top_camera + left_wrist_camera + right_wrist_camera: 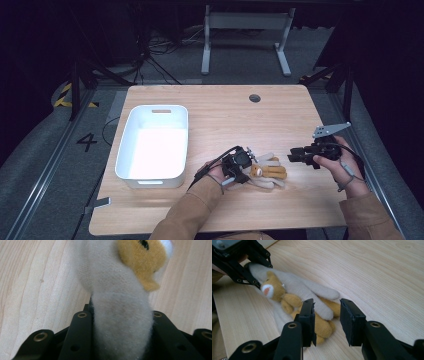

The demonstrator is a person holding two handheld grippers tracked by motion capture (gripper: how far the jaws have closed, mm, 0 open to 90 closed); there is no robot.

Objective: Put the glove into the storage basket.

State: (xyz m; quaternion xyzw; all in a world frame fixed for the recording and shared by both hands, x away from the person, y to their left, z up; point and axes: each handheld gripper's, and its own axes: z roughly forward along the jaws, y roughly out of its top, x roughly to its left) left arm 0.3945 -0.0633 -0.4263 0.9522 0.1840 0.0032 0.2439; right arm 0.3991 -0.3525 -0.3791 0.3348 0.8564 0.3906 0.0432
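The left tongs point(243, 163) clamp the plush toy's point(267, 172) white limb near the bench's point(225, 115) front edge; the right tongs point(327, 315) gape beside it. The soft limb could slip free when lifted.

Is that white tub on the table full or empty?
Empty: from the high view the white tub shows only its bare bottom; the plush toy lies outside it.

A small plush toy point(266, 172) lies flat on the wooden table near its front edge, just right of the white bin. It has a tan-orange animal face with a white muzzle point(267, 290), cream-white long limbs point(120, 315) and tan-orange legs point(322, 327) sprawled loosely.
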